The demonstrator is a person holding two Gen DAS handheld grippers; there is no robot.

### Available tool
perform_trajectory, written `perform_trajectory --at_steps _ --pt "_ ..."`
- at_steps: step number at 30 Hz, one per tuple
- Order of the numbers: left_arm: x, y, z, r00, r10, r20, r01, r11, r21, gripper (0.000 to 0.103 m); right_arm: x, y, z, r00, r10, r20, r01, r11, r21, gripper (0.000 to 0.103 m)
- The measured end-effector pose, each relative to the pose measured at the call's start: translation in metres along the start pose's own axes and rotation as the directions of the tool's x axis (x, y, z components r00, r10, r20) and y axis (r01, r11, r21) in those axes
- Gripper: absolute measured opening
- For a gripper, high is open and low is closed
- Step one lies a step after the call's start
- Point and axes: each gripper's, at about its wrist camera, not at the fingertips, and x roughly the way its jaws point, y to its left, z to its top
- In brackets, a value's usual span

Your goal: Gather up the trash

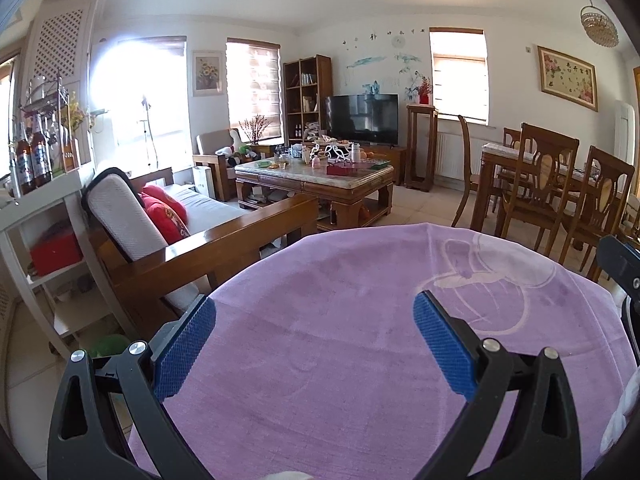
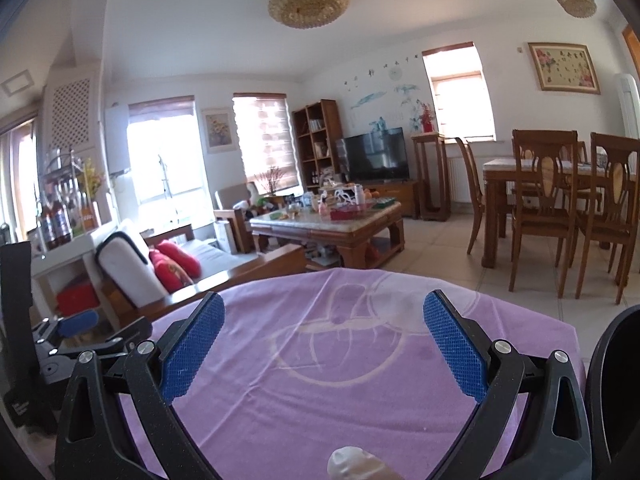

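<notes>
My left gripper (image 1: 316,316) is open and empty, held above a table with a purple cloth (image 1: 320,380). My right gripper (image 2: 324,316) is open and empty above the same purple cloth (image 2: 340,380). A crumpled white tissue (image 2: 356,465) lies on the cloth at the bottom edge of the right wrist view, below and between the right fingers. A white crumpled thing (image 1: 618,420) shows at the right edge of the left wrist view. The left gripper (image 2: 72,332) shows at the left of the right wrist view. A dark round bin rim (image 2: 612,380) stands at the right.
Beyond the table stand a wooden sofa (image 1: 168,224) with red cushions, a cluttered coffee table (image 1: 316,176), a TV (image 1: 362,118), and a dining table with chairs (image 1: 548,176). A white shelf with bottles (image 1: 36,184) stands at the left.
</notes>
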Motion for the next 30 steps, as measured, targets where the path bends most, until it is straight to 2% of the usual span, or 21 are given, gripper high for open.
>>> perform_trajectory --at_steps 13,30 --pt "0.002 0.0063 0.0003 0.999 -0.034 -0.002 0.033 0.999 -0.023 0.098 0.0019 -0.0023 0.0012 1.0 0.005 0.003 -0.006 1.0 0.011 0.098" --pt "-0.0001 0.0066 -0.0006 0.999 -0.032 0.003 0.032 0.999 -0.019 0.098 0.0025 0.0002 0.0003 1.0 0.008 0.0 -0.008 1.0 0.013 0.098"
